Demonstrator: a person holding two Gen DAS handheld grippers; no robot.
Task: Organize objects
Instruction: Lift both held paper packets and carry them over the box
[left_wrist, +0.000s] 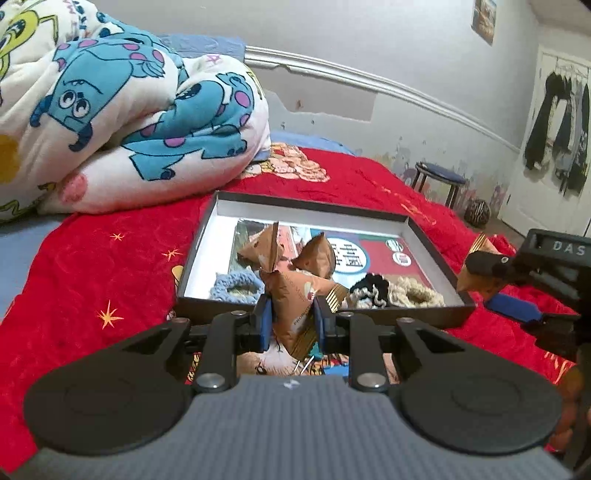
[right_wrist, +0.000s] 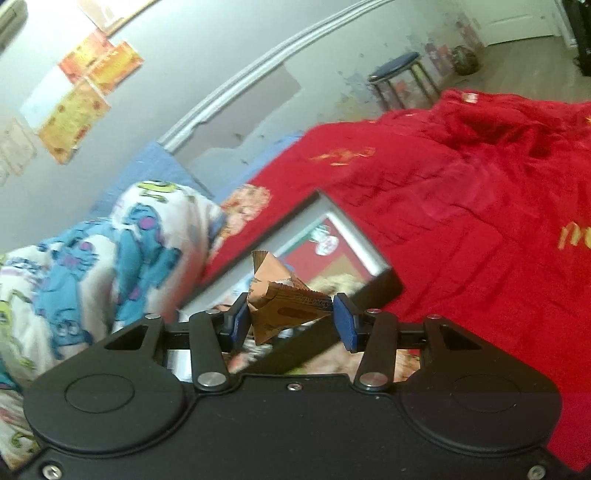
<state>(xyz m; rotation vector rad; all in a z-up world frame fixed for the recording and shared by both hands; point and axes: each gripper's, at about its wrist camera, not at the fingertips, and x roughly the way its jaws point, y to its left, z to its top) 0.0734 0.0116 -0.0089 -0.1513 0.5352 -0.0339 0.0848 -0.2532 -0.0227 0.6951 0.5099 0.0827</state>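
Left wrist view: the left hand-held gripper (left_wrist: 291, 320) has its blue pads closed narrowly on a brown triangular paper snack packet (left_wrist: 295, 314), pinched upright between them just in front of the near wall of a shallow black cardboard box lid with a white inside (left_wrist: 436, 251). The lid lies on a red bedspread with gold stars (left_wrist: 110, 266) covering the bed. Inside the lid are two more brown triangular packets (left_wrist: 317, 254), a light blue knitted scrunchie (left_wrist: 234, 288) at the near left, a black knitted scrunchie (left_wrist: 371, 288) and a cream knitted scrunchie (left_wrist: 417, 293) at the near right, all resting on a printed sheet. A folded white quilt printed with blue cartoon monsters (left_wrist: 129, 110) sits behind the lid to the left. At the right edge the right hand-held gripper (left_wrist: 491, 291) is beside the lid's right wall, with a brown packet (left_wrist: 471, 280) between its fingers. A blue-topped round stool (left_wrist: 439, 177) stands by the far wall.

Right wrist view: the picture is tilted and blurred. The right hand-held gripper (right_wrist: 291, 319) is partly open, and the creased brown triangular packet (right_wrist: 284, 306) spans the gap, its left side against the left pad and its right tip reaching the right pad. Beyond it are the box lid (right_wrist: 373, 258), the red bedspread (right_wrist: 461, 221) and the monster quilt (right_wrist: 110, 258).
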